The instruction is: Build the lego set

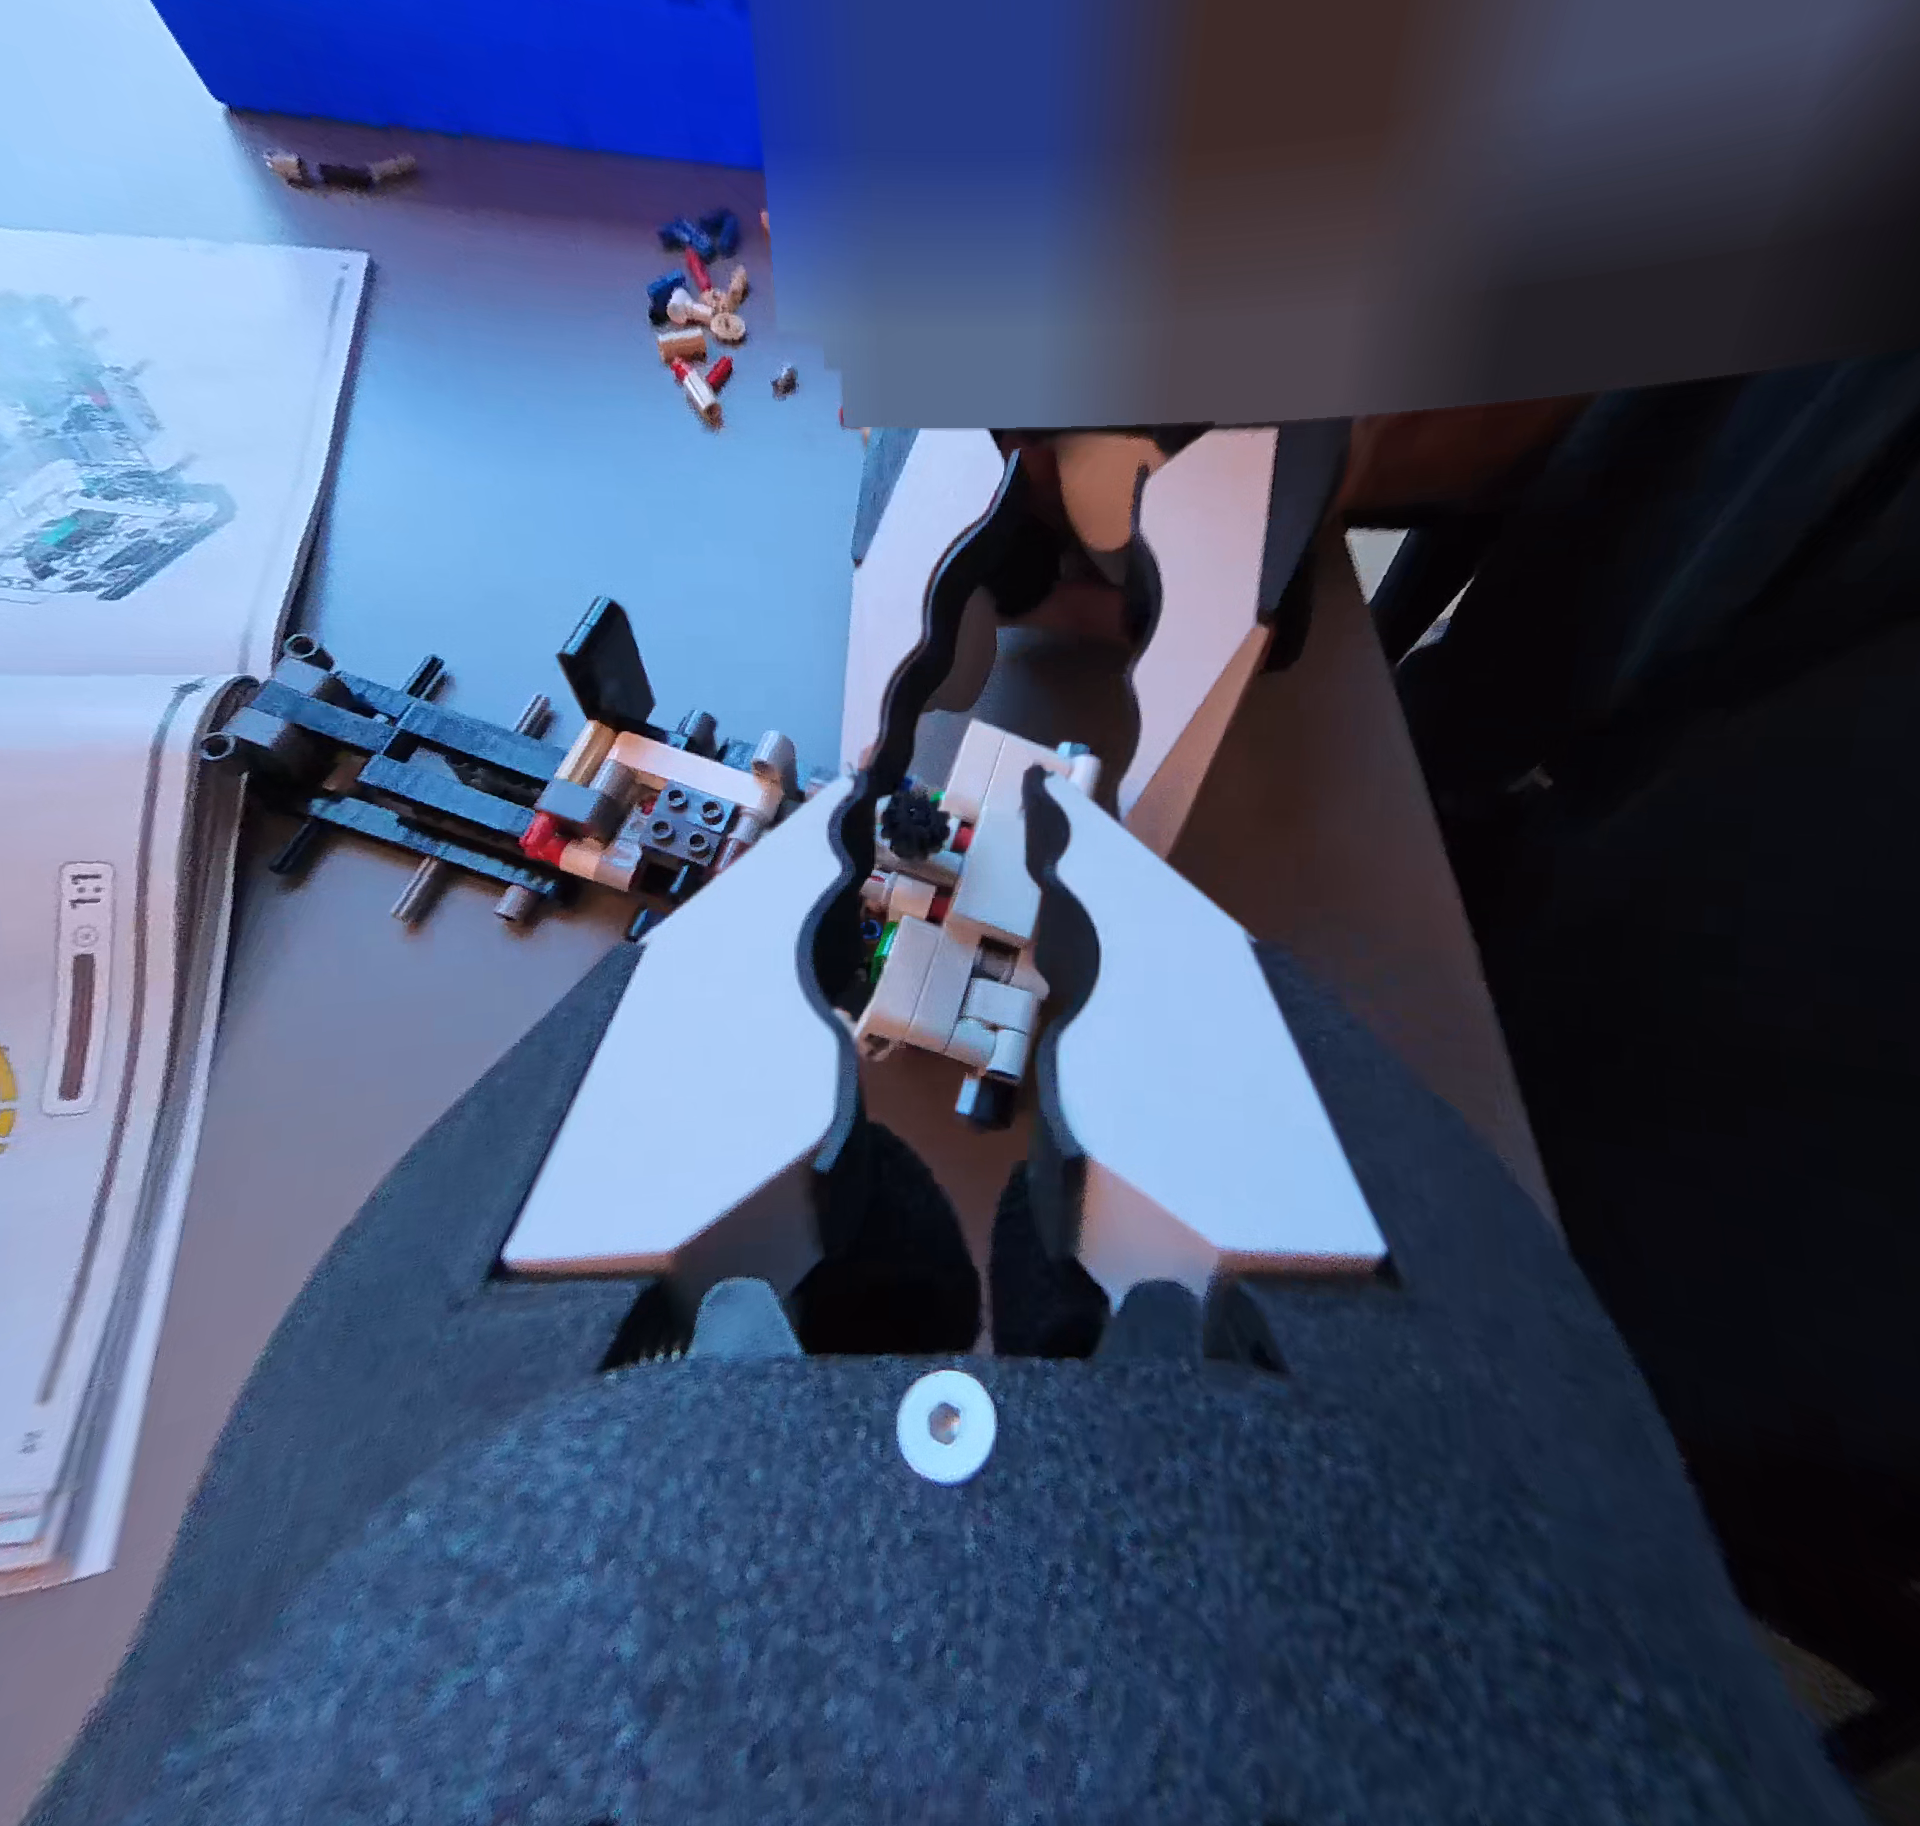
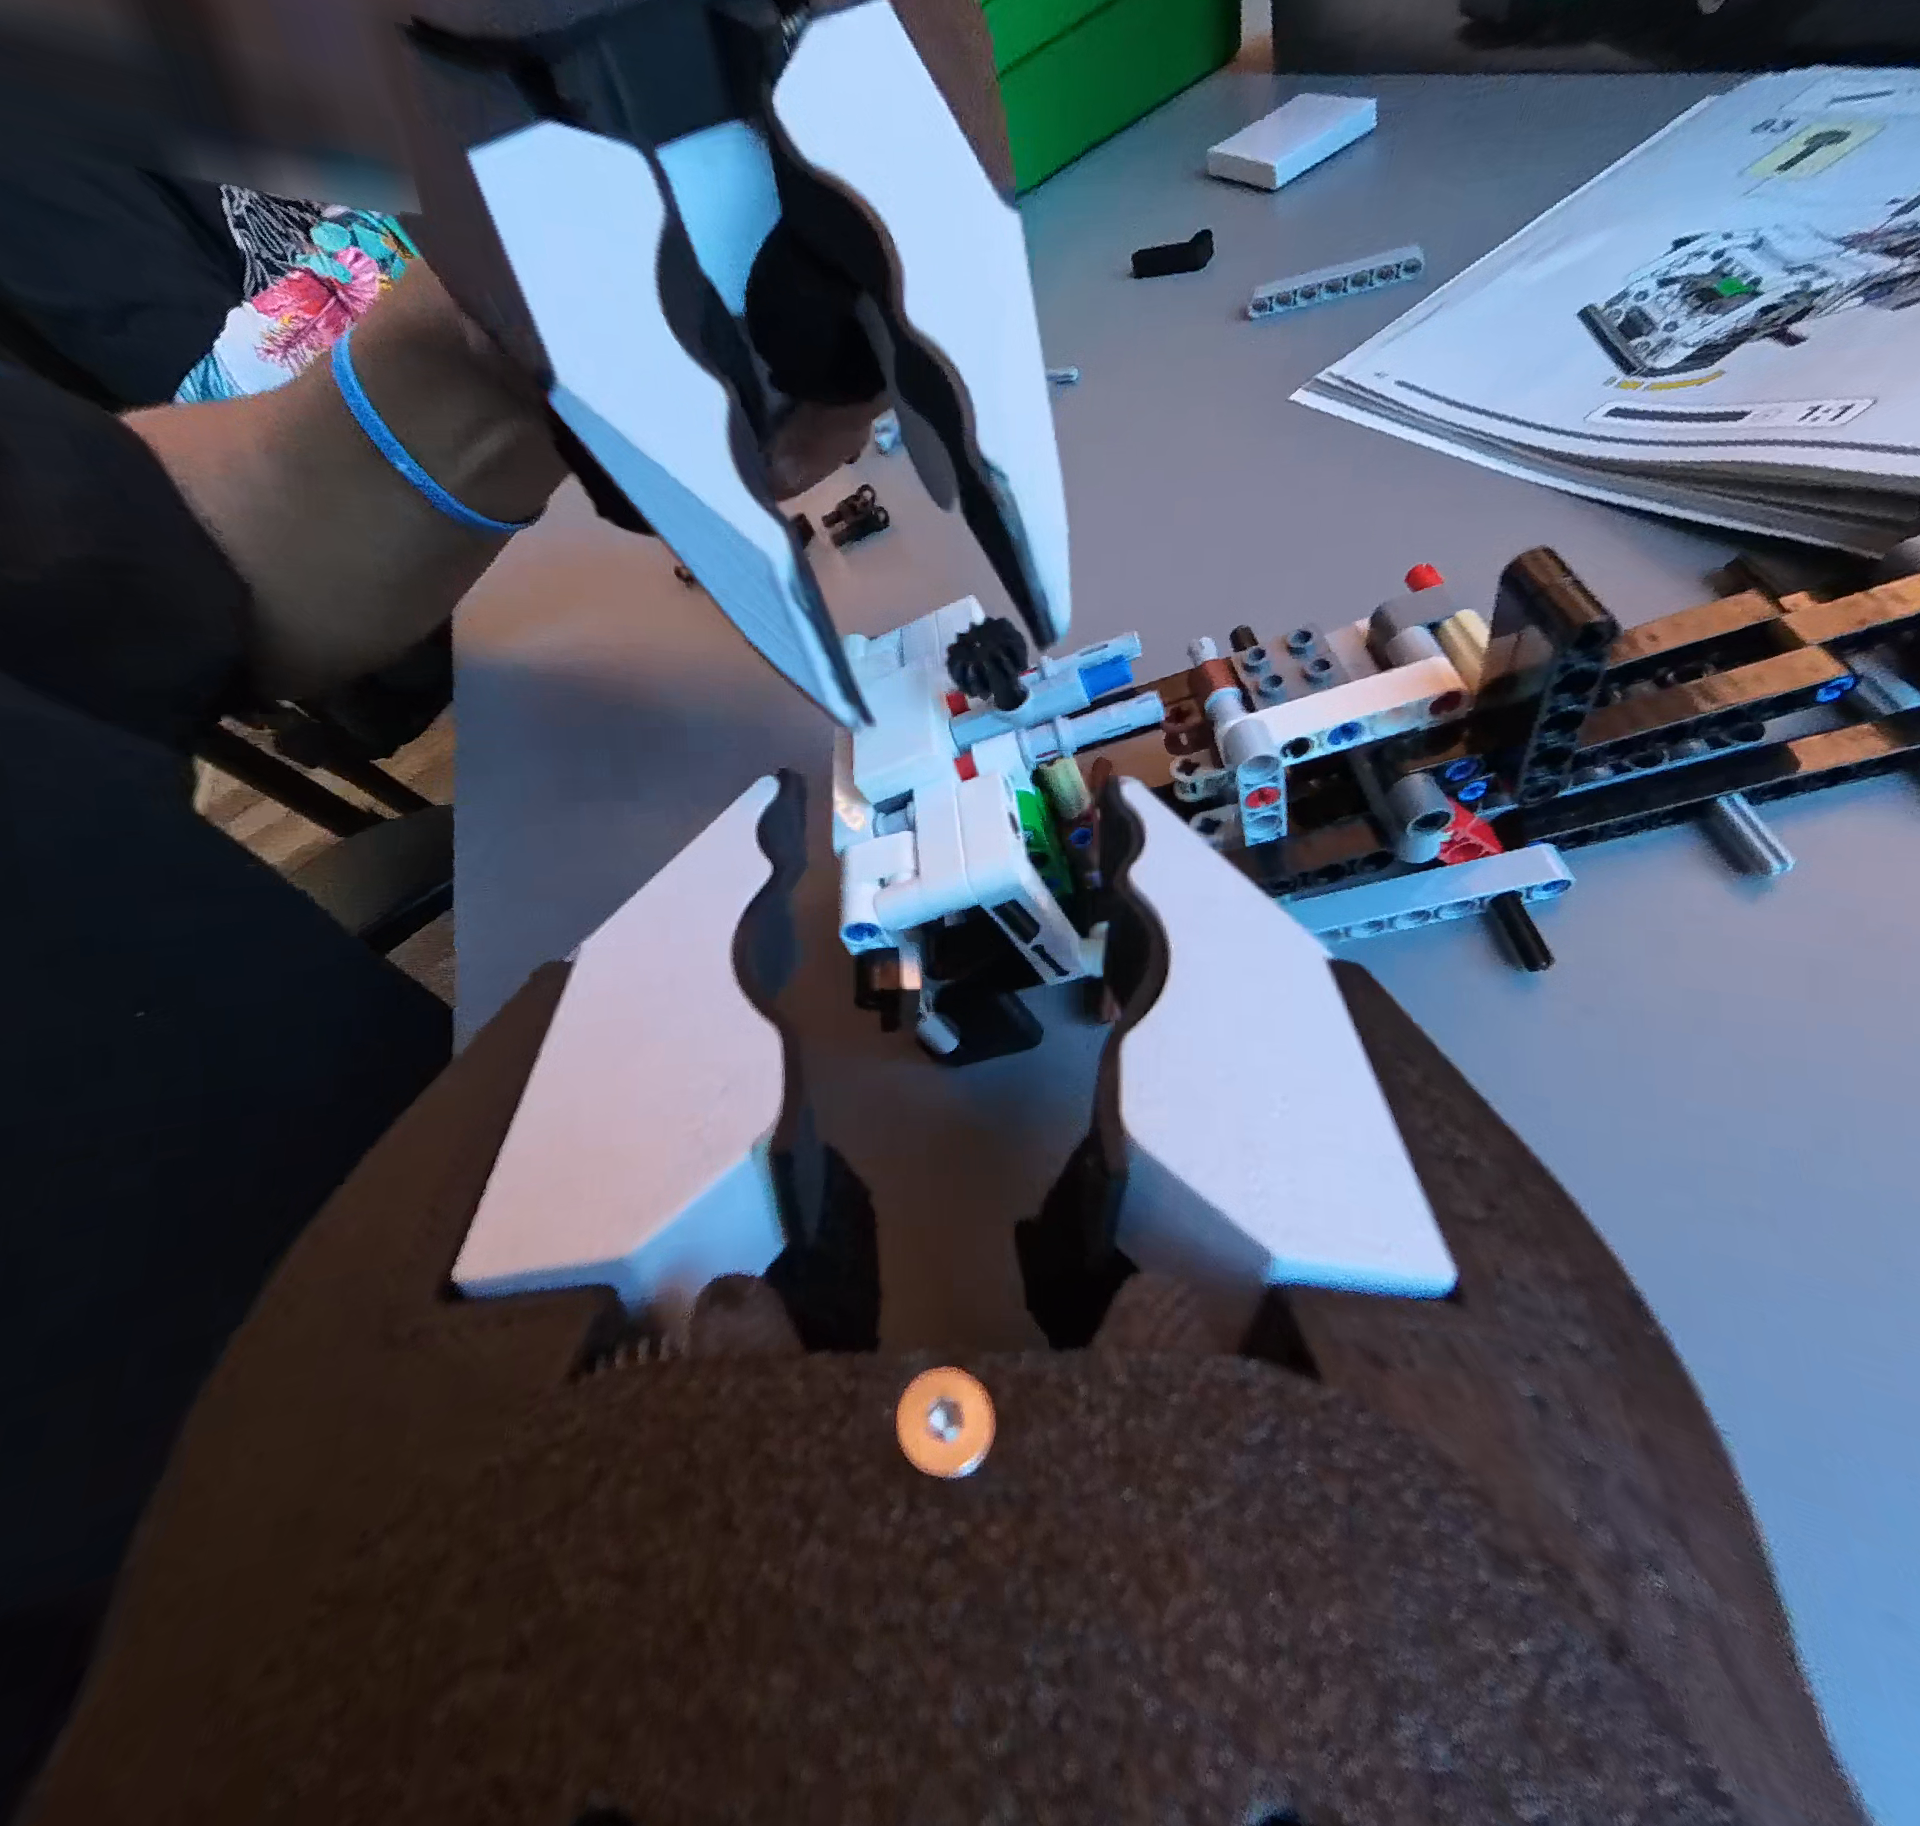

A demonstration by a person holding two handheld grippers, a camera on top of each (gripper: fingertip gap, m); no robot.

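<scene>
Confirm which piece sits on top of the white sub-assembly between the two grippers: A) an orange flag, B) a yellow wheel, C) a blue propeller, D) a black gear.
D: a small black gear sits on the white sub-assembly, just below the left gripper fingers in the right wrist view.

A grey table (image 2: 1558, 1205) is covered by a lego chassis (image 2: 1558, 737), an instruction booklet (image 2: 1662, 322) far right, and scattered loose pieces (image 1: 701, 306).

Cool dim daylight, wide-angle bending (strongest at edges), slight motion blur
</scene>
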